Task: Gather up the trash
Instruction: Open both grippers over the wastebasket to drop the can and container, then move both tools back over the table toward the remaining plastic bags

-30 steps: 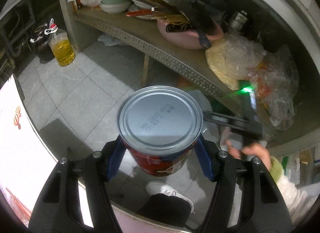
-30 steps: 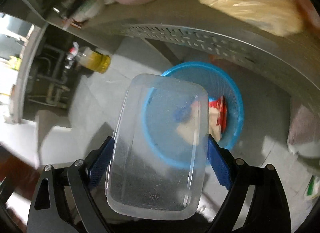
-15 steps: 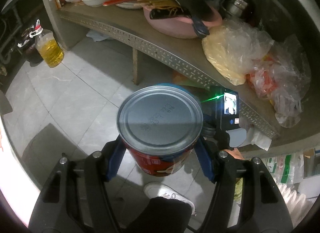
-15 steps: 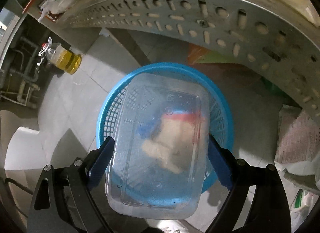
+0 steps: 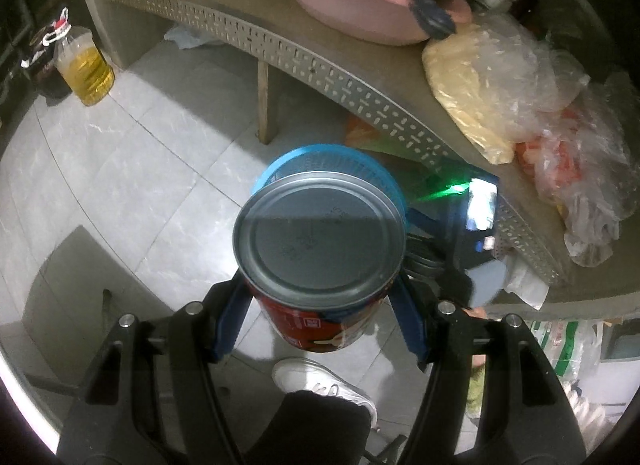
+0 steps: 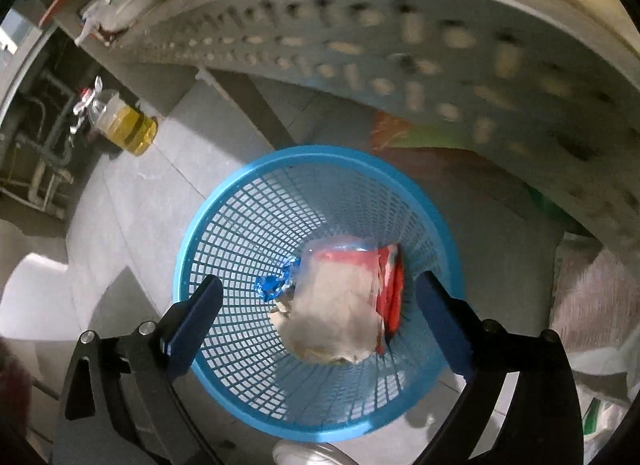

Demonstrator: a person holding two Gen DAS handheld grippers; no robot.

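Tin hanging above the blue basket, right fingers already spread

Tin first: the red-labelled round metal can [image 5: 320, 261] is being pinched across its sides by the blue pads of the left gripper [image 5: 320, 305], its flat grey end facing the camera and its long axis running along the fingers, steeply downward. Beyond that end, the rim of the round blue plastic mesh basket [image 5: 320, 163] is showing as a crescent above the can, so the basket appears to be lying almost straight ahead of the left fingers, slightly further out toward the perforated grey metal shelf [image 5: 360, 93].

The right gripper [image 6: 320, 323] is hovering directly over the same basket [image 6: 240, 221], and its jaws are opening with nothing between them. A clear plastic tub with whitish and red rubbish under it [image 6: 340, 305] is lying at the bottom of the basket (the tub's outline is hard to make out).

Judging by this, the right hand is the nearer one to the basket mouth but carries nothing; the left hand probably needs to be carrying its can a little forward before letting go, while the right clears the opening.
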